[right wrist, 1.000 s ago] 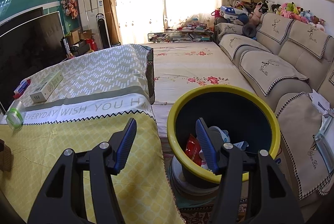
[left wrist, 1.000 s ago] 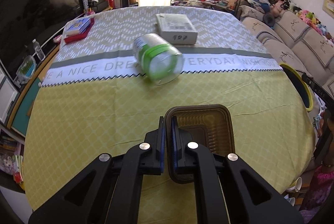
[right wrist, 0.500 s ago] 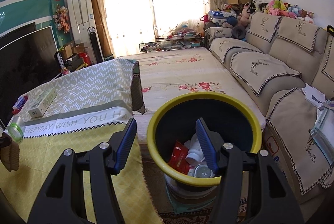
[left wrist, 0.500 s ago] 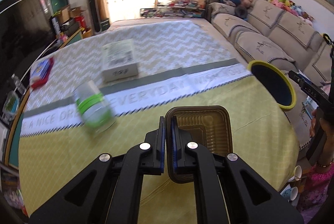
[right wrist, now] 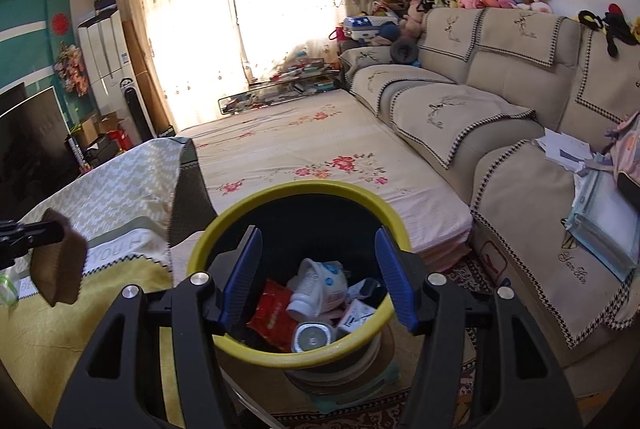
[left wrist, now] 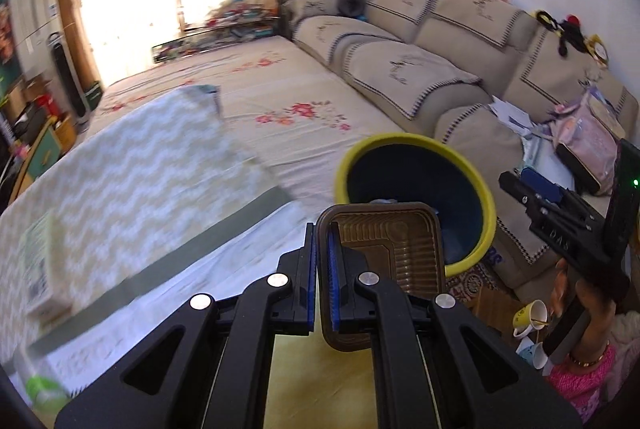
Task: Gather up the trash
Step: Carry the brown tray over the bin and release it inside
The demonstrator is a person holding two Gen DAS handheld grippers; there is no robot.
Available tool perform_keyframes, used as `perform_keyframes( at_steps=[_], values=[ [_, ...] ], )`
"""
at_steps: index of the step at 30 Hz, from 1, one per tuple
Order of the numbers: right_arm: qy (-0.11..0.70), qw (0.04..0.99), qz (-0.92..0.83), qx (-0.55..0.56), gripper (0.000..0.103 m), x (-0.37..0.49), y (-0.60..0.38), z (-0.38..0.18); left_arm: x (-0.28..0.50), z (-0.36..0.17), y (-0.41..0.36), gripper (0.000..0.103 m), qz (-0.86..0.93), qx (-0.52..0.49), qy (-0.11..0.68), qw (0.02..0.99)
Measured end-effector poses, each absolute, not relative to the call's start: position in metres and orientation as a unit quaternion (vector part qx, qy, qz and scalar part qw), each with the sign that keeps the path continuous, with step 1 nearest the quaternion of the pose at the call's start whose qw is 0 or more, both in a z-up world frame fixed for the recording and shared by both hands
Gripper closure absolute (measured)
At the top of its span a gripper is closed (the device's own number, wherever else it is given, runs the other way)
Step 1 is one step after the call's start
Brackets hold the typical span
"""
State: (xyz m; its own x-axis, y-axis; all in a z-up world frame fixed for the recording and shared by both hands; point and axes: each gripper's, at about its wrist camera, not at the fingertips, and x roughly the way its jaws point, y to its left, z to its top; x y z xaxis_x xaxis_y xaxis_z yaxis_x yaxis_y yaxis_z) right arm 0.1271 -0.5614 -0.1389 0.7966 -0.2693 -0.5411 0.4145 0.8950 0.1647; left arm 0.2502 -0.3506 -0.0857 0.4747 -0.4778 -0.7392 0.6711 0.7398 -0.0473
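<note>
- The brown plastic tray (left wrist: 394, 249) is pinched by its left wall between the blue pads of the left claw (left wrist: 322, 261), which is clenched on it.
- In the left wrist view the tray is held level, open side up, ribbed floor showing, above the near edge of the counter (left wrist: 320, 381); its far end overlaps the near rim of the bin from this angle.
- From the right wrist view the same tray (right wrist: 60, 261) hangs at the far left, over the yellow cloth and to the left of the bin, with the left claw (right wrist: 24, 233) only partly in view.
- The yellow-rimmed trash bin (right wrist: 348, 349) stands on the floor just beside the counter's edge, dark inside.
- In the bin lie a red wrapper (right wrist: 272, 313), a white bottle (right wrist: 316, 283), a round metal lid (right wrist: 312, 337) and some small cartons.
- The right claw (right wrist: 318, 277) hovers above the bin with its jaws spread wide and nothing between them.
- In the left wrist view the right claw (left wrist: 536, 189) shows at the right edge, gripped by a hand (left wrist: 580, 305) in a pink sleeve.
- On the counter a flat white box (left wrist: 38, 269) lies on the chevron-patterned part of the cloth, blurred.
- A green-banded jar (left wrist: 46, 395) sits at the lower left, also blurred.
- A beige sofa (right wrist: 500, 101) runs along the right wall, with a floral-covered bed (right wrist: 312, 153) beside it.
</note>
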Motion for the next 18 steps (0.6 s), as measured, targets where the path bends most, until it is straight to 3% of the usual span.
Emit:
perform_keyframes(
  at_steps=[14,16,18],
  values=[
    [0.262,0.927,-0.214,0.161,0.047,0.118,-0.595,-0.151,0.287,-0.137,-0.486,0.095,-0.369,0.188,0.413,0.812],
    [0.263,0.926,-0.216,0.163,0.047,0.117,-0.597,-0.152,0.294,-0.146,-0.492,0.077,-0.363,0.189,0.421,0.810],
    [0.264,0.926,-0.217,0.163,0.047,0.117,-0.598,-0.153,0.299,-0.150,-0.496,0.039,-0.355,0.186,0.424,0.812]
  ],
)
